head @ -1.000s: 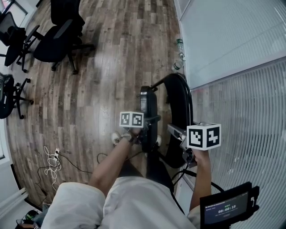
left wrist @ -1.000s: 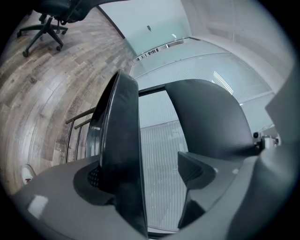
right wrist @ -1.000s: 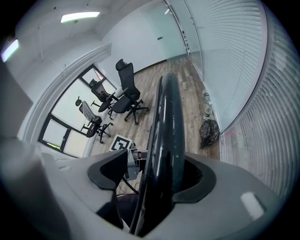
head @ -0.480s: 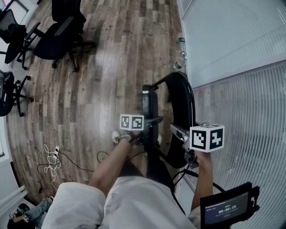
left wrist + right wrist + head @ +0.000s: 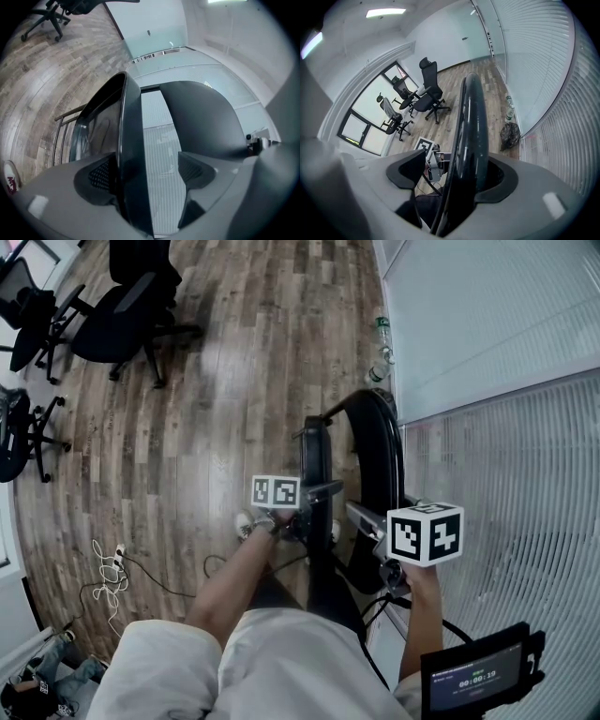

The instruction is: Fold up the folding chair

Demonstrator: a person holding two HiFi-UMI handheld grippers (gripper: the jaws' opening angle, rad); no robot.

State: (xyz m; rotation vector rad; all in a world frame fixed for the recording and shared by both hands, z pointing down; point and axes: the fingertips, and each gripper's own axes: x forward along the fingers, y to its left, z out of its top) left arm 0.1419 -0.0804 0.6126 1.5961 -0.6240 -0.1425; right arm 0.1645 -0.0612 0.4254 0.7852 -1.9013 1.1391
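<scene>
Chair: the black folding chair stands on the wooden floor right beside the glass wall with blinds, just in front of the person's legs. Its two dark panels are upright and near each other, with a narrow gap between them.
Left gripper: the left gripper has its jaws apart around the thin edge of one panel. The edge lies against the pad on the left of that view; the other pad stands clear, with the blinds showing through the gap.
Right gripper: the right gripper points steeply down over the curved rim of the other panel. Its jaws have just been opening and stand wide; the rim sits between them, close to the pad on the right, well off the other.
Surroundings: office chairs stand far off on the floor, bottles by the wall, and cables lie near the person's left side.
</scene>
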